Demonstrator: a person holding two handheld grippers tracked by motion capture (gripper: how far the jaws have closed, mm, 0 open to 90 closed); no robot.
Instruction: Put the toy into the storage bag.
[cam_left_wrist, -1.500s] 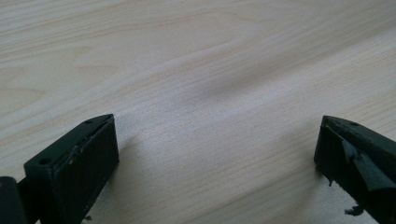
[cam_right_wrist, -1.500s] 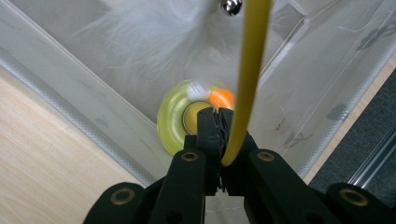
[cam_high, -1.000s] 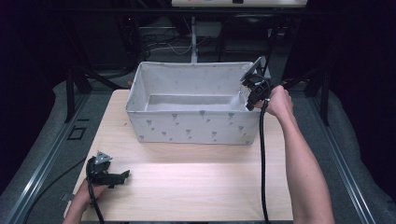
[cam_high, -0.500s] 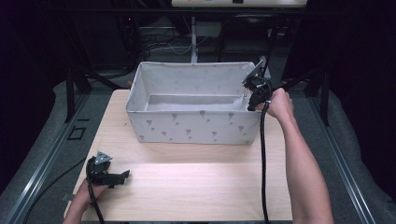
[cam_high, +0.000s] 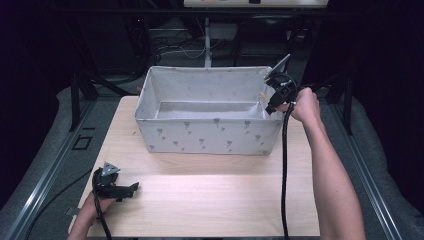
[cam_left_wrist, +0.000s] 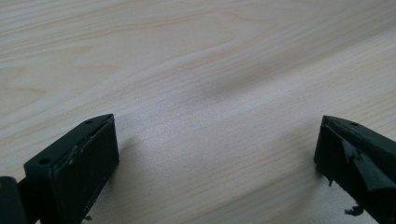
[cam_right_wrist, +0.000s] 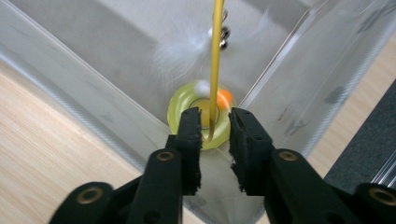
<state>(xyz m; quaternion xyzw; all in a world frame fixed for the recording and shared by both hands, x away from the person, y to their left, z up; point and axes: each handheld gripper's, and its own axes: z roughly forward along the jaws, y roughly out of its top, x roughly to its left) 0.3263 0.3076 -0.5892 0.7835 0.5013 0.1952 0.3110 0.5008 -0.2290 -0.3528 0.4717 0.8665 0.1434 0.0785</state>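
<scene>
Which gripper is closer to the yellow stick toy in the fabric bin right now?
Right. The right gripper hangs over the bin's corner, jaws just opening with the yellow stick toy between them. The left gripper sits far off on the table.

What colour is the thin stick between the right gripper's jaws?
Yellow; the stick shows best in the right gripper view.

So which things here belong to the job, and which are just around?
In the job:
- right gripper, jaws just opening around the yellow stick
- yellow stick toy with feather
- grey fabric bin

Just around:
- left gripper, open over the table
</scene>
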